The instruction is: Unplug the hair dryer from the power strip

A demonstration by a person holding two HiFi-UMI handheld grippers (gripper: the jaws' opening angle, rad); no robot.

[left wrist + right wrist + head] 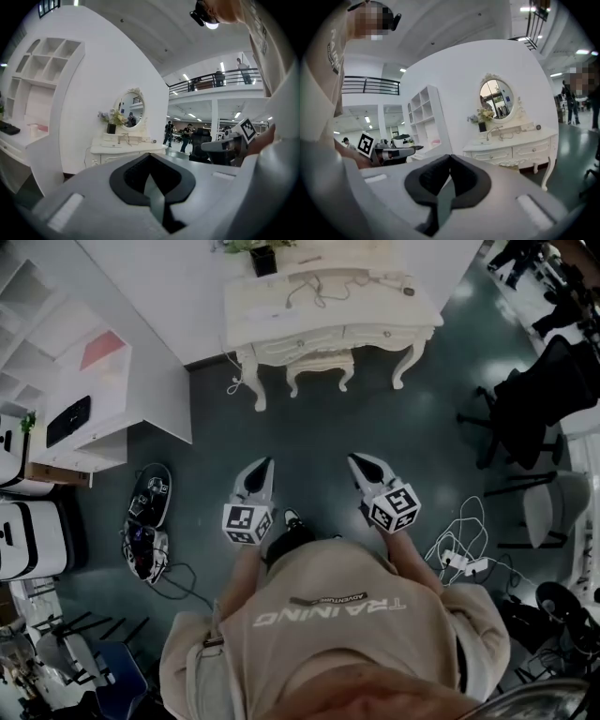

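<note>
The left gripper and right gripper are closed and empty, well apart from the table bearing the cord, whose light, stiff plug probably wants a firm pinch on its body.

The dark floor carries a white dressing table at the far side, with loose cables and a potted plant on top, a white shelf unit at the left, and tangled white cords at the near right.
</note>
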